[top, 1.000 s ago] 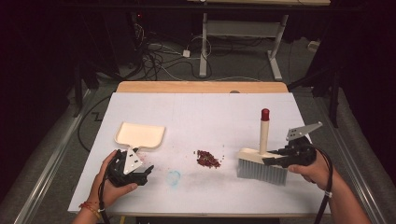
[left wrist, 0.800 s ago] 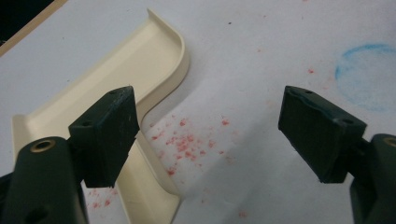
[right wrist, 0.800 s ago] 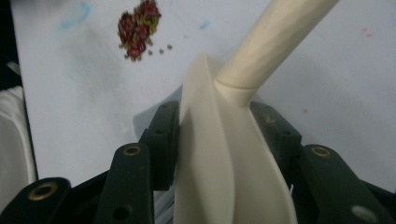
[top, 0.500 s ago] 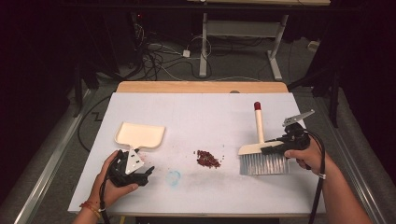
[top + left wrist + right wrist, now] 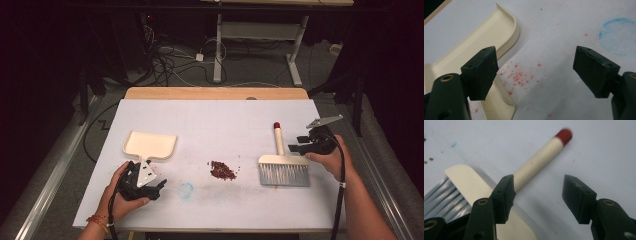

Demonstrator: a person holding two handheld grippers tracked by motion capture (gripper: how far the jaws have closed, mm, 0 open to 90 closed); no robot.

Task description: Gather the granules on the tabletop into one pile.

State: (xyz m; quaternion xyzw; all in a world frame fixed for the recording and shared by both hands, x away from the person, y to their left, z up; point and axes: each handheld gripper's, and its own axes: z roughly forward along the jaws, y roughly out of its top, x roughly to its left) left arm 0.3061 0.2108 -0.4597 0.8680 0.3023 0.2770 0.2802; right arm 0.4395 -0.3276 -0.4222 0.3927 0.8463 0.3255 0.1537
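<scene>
Right gripper point(image 5: 295, 143) has just been opening, jaws apart, nothing pinched: the brush point(image 5: 283, 166) lies flat on the table point(image 5: 225, 120), its handle just beside the left-hand jaw. Left gripper point(image 5: 534, 72) gapes, empty, beside the dustpan point(image 5: 474, 42).

You work at a white-topped table point(image 5: 215, 115) with a bare wooden strip point(image 5: 215, 93) along its far edge. Beyond it the room lies dark: a grey floor point(image 5: 260, 70) strewn with tangled cables point(image 5: 165, 55), and a white-legged desk frame point(image 5: 260, 35).
</scene>
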